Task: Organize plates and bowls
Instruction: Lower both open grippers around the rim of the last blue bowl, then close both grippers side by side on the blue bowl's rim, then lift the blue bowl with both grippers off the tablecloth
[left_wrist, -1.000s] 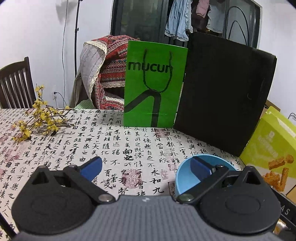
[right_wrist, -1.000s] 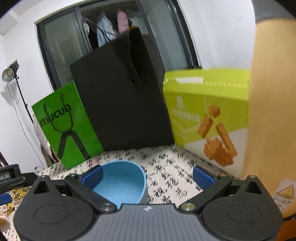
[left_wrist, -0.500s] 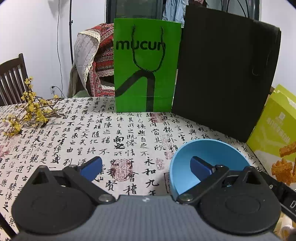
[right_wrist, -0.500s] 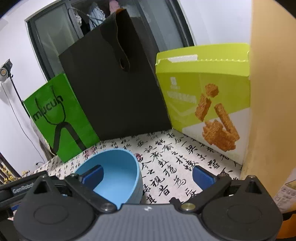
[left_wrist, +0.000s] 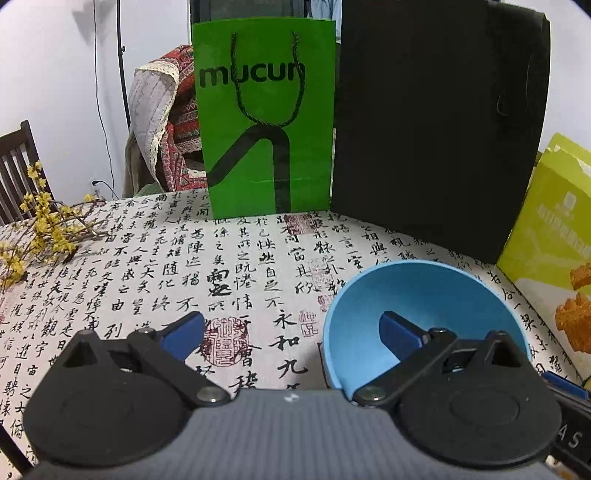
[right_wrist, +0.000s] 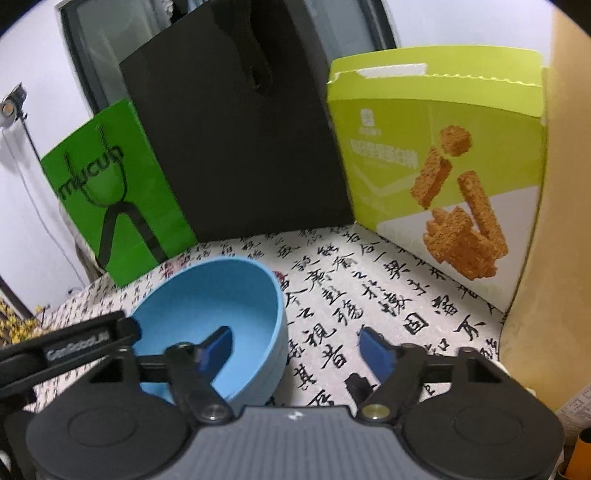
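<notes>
A home, prob. a dining/living rm. The counter (left_wrist: 155, 266) wears a calligraphy-print cloth; wooden chair (left_wrist: 14, 166) at 9 o'clock, w/ a yellow blossom sprig (left_wrist: 40, 229) lying near it. At 12: green shopping bag (left_wrist: 266, 122) & black bag (left_wrist: 436, 129), patterned quilt (left_wrist: 166, 125) draped behind, clothes hanging by a dark window. Snack box (right_wrist: 436, 147) at 2 o'clock.

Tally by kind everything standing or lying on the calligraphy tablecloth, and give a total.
Bowls: 1, the light blue plastic bowl.
Paper bags: 2, the green paper bag and the black paper bag.
Boxes: 1, the lime-green snack box.
Flower sprigs: 1, the yellow blossom branch.
Total: 5.
</notes>
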